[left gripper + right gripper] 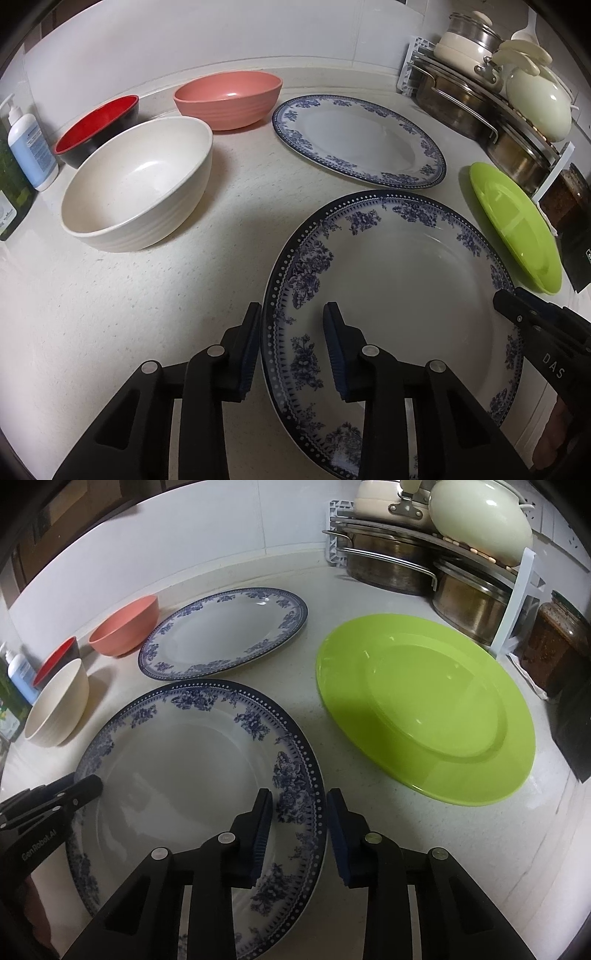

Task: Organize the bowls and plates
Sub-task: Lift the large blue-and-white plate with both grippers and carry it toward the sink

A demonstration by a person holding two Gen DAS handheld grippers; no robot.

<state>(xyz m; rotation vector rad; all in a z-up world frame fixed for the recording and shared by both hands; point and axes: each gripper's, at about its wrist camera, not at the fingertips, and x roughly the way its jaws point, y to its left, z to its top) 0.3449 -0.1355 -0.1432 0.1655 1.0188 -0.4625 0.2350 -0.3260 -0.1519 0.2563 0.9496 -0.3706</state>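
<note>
the speckled white counter (129,295) fills both views. low in each frame lies the near blue-patterned plate (399,295), the largest dish. the left gripper (291,347) straddles its left rim at the bottom of the left view, and the right gripper (299,834) straddles its right rim at the bottom of the right view; in both, gaps show between pads and rim, so neither is pressing on it. the lime green plate (424,709) lies right of centre. a second blue-patterned plate (225,633) lies above centre. at upper left stand the cream bowl (140,184), the pink bowl (229,98) and the red-and-black bowl (98,125).
</note>
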